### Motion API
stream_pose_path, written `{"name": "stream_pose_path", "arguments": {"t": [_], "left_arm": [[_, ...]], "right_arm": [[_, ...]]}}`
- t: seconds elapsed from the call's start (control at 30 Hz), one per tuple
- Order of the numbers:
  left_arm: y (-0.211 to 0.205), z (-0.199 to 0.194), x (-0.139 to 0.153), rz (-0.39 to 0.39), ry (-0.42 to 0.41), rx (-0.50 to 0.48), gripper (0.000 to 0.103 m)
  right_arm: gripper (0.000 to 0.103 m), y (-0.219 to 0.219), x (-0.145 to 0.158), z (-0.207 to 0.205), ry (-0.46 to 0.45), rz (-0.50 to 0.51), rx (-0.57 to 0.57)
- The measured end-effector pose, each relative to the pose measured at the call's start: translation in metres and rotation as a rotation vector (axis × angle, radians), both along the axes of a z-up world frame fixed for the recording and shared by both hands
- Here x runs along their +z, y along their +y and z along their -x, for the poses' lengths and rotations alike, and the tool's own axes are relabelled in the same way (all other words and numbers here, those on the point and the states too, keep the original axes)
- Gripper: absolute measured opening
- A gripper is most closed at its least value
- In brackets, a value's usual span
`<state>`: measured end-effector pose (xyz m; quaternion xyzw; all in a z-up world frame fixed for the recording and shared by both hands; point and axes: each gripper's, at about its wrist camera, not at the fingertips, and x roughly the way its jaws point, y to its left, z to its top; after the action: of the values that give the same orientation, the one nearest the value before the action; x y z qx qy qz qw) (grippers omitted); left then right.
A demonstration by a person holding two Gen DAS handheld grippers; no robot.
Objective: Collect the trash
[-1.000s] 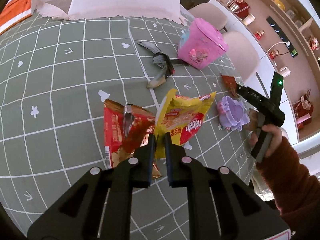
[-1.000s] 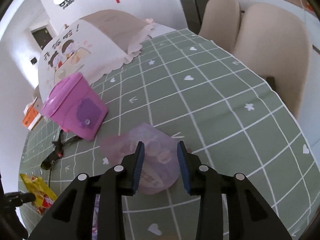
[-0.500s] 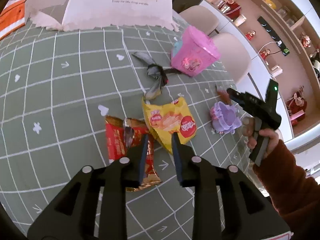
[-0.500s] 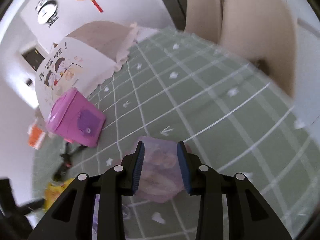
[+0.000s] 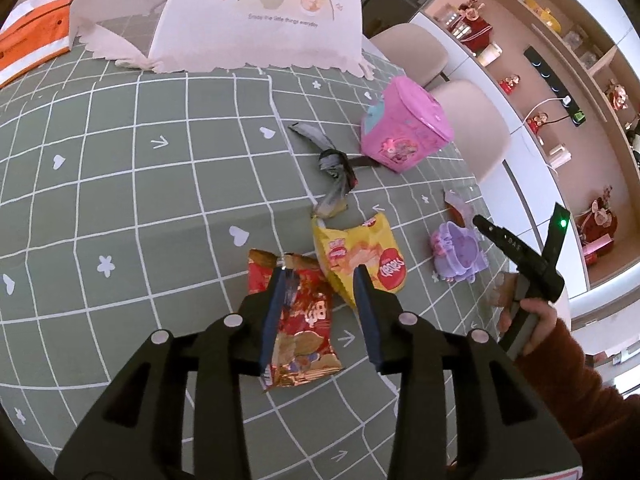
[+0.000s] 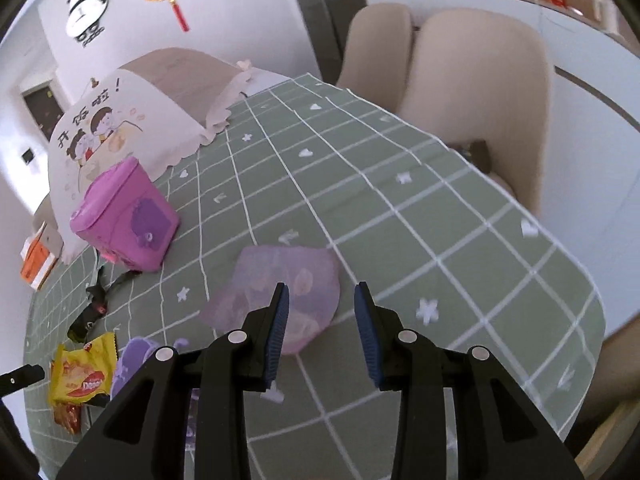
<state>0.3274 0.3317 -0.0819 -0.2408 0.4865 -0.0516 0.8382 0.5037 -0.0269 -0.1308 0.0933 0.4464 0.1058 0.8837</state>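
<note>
Tablecloth [image 5: 120, 208], yellow "Deren" pkt [image 5: 360, 260]

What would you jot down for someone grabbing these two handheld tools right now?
Left gripper: jaws have just been opening, nothing gripped; red snack wrapper and yellow snack packet lie flat below.
Right gripper: open, empty, over the translucent purple wrapper.
Also on the green tablecloth: black wrapper, purple flower-shaped tray, pink box.
Done: nothing visibly collected.
Left: every piece of trash.
</note>
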Motion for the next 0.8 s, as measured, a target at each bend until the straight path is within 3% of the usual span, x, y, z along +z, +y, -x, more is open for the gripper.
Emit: {"name": "stream_pose_path", "arguments": {"t": [0.13,0.3,0.33,0.4,0.7,0.8], "left_arm": [[0.008,-0.004,-0.002,0.019,-0.007,-0.003,0.038],[0.014,-0.010,-0.006,0.040,-0.012,-0.027,0.038],[0.016,-0.011,-0.007,0.045,-0.012,-0.032,0.038],[0.017,-0.013,-0.008,0.057,-0.011,-0.040,0.039],[0.002,-0.033,-0.017,0.091,-0.034,-0.104,0.040],[-0.010,-0.046,-0.027,0.067,0.003,-0.094,0.040]], "right_arm": [[0.033,0.010,-0.009,0.018,0.012,-0.036,-0.056],[0.032,0.028,-0.010,0.013,0.004,0.017,-0.084],[0.017,0.031,-0.009,0.011,0.009,0.023,-0.076],[0.007,0.040,-0.007,0.009,0.018,0.066,-0.061],[0.003,0.048,0.044,0.040,-0.065,0.159,-0.044],[0.003,0.033,0.063,0.056,-0.080,0.174,-0.071]]}}
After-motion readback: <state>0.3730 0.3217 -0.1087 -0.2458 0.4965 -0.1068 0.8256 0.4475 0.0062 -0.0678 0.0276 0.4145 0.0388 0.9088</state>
